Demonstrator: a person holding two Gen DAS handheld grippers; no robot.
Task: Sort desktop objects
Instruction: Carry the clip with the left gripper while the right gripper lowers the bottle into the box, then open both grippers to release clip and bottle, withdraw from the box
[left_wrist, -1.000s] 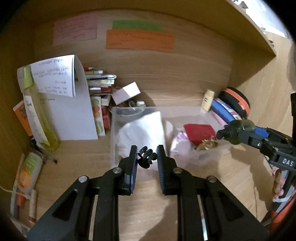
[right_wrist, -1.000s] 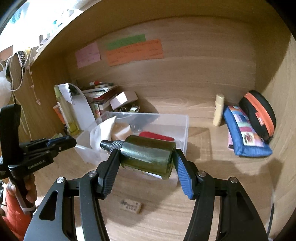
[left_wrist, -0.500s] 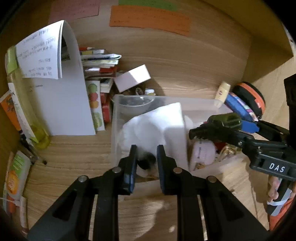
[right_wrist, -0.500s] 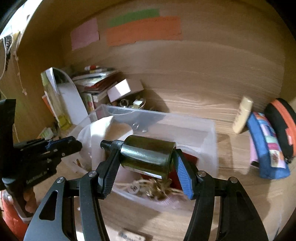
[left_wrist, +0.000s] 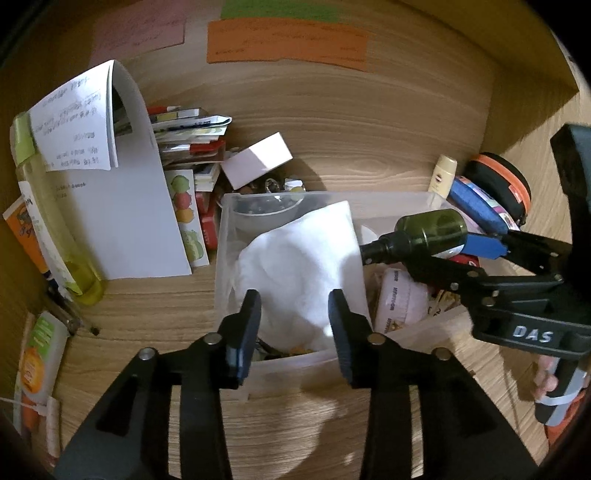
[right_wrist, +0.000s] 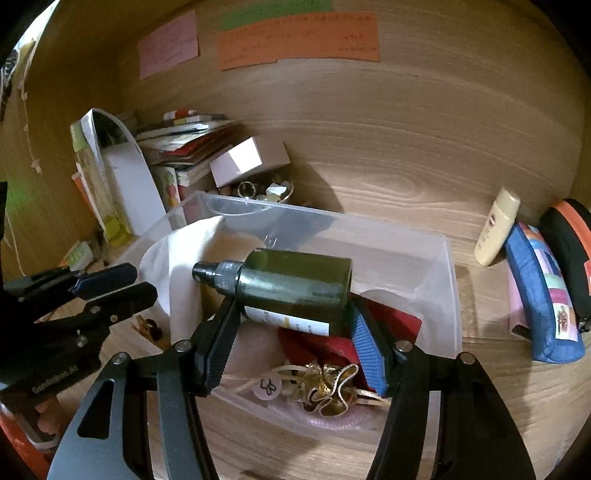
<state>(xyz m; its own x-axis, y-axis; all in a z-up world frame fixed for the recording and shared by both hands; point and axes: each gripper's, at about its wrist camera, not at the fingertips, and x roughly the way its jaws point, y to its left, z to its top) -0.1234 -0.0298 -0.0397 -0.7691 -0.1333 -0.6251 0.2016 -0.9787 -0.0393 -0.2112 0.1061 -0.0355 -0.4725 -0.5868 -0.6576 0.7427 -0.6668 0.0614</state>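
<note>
Over the clear plastic bin (right_wrist: 436, 258), which sat toward the back of the desk (right_wrist: 480, 406) near the rear wall, the right gripper (right_wrist: 291, 332) held a dark green spray bottle (right_wrist: 295, 286) crosswise between its 2 fingers. The bottle's long axis ran side to side across the fingers, black nozzle toward the left gripper, flat base toward the blue pad. The fingers pinched it at the 2 ends of its body, and it hung directly above the bin's open top, over a red pouch (right_wrist: 391, 325) and a gold ribbon bow (right_wrist: 328, 387). My guess was that the coming move was a plain release straight down, since the bin lay below the bottle, not ahead of it.

The left gripper (left_wrist: 293, 332) hovered over the bin's near left corner with its fingers spreading apart and nothing between them; only a white cloth (left_wrist: 299, 266) showed through the gap.

The right wrist view showed the bottle's white label and the red and gold things beneath it. The left wrist view instead caught the bottle (left_wrist: 430, 232) side-on, clear above the bin's rim (left_wrist: 332, 195), and a small dark clip lying in the bin's near corner, too dim for me to name surely.
</note>
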